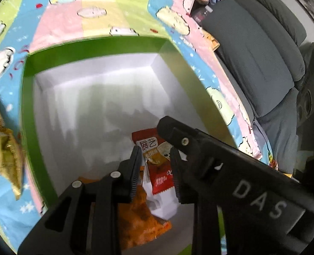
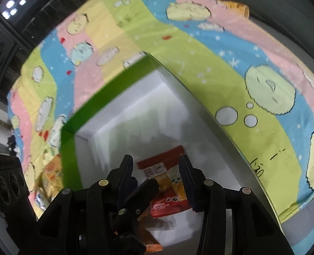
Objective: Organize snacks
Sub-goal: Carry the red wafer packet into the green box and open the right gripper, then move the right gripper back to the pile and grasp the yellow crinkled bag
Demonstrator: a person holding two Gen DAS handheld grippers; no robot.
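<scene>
A green box with a white inside [image 1: 29,97] [image 2: 69,148] stands on the patterned cloth. A red snack packet [image 1: 159,170] [image 2: 167,199] lies on its floor, next to an orange packet [image 1: 140,218] [image 2: 152,247]. My left gripper [image 1: 156,159] hangs open over the red packet, holding nothing. My right gripper [image 2: 157,163] is open above the same packet; its arm crosses the left wrist view [image 1: 220,163]. The left gripper's fingers [image 2: 140,197] show between the right fingers.
A gold and orange snack bag [image 1: 3,148] [image 2: 50,176] lies on the cloth left of the box. A grey sofa [image 1: 263,48] stands beyond the table's right edge. A dark speaker [image 1: 312,97] [image 2: 6,187] stands nearby.
</scene>
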